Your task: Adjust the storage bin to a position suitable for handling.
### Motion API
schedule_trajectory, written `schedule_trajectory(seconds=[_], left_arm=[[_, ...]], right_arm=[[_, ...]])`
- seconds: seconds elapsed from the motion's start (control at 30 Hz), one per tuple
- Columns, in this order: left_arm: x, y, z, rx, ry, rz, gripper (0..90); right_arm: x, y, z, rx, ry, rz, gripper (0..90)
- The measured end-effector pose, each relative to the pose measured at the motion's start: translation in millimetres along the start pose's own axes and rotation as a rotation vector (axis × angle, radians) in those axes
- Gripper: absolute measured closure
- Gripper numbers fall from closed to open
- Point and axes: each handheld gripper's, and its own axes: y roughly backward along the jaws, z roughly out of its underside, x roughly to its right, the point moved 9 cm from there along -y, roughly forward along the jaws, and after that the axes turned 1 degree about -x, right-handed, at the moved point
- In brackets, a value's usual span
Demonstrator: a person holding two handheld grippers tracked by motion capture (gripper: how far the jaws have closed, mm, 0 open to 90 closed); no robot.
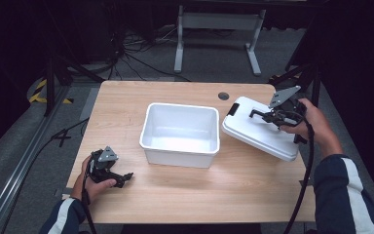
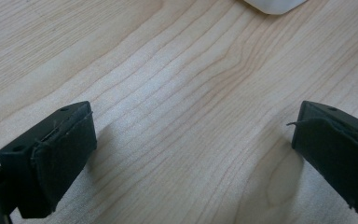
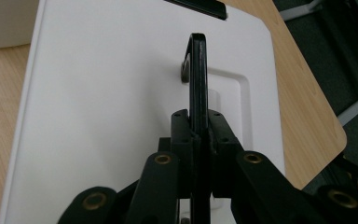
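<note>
A white lid (image 1: 258, 129) with black clips lies tilted at the table's right side, its left edge close to an open white bin (image 1: 181, 133). My right gripper (image 1: 265, 115) is over the lid, shut on the lid's black handle (image 3: 198, 70), which stands up edge-on between the jaws in the right gripper view above the lid's recessed panel (image 3: 233, 100). The lid's white top (image 3: 107, 107) spreads below the jaws. My left gripper (image 1: 121, 178) rests at the table's front left, open, with bare wood between its pads (image 2: 56, 158).
The wooden table (image 1: 185, 195) has a cable hole (image 1: 223, 96) at its back right. A corner of the bin (image 2: 272, 4) shows in the left gripper view. Dark floor, cables and a white stand (image 1: 219, 29) lie beyond the table. Cables trail from both grippers.
</note>
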Motion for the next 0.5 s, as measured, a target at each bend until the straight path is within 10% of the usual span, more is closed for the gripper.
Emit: schedule_trajectory(seconds=[0.5], left_arm=[[0.2, 0.0, 0.1, 0.000, 0.002, 0.000, 0.2]], right_arm=[[-4.0, -47.8, 5.8, -0.017, -0.036, -0.043, 84.0]])
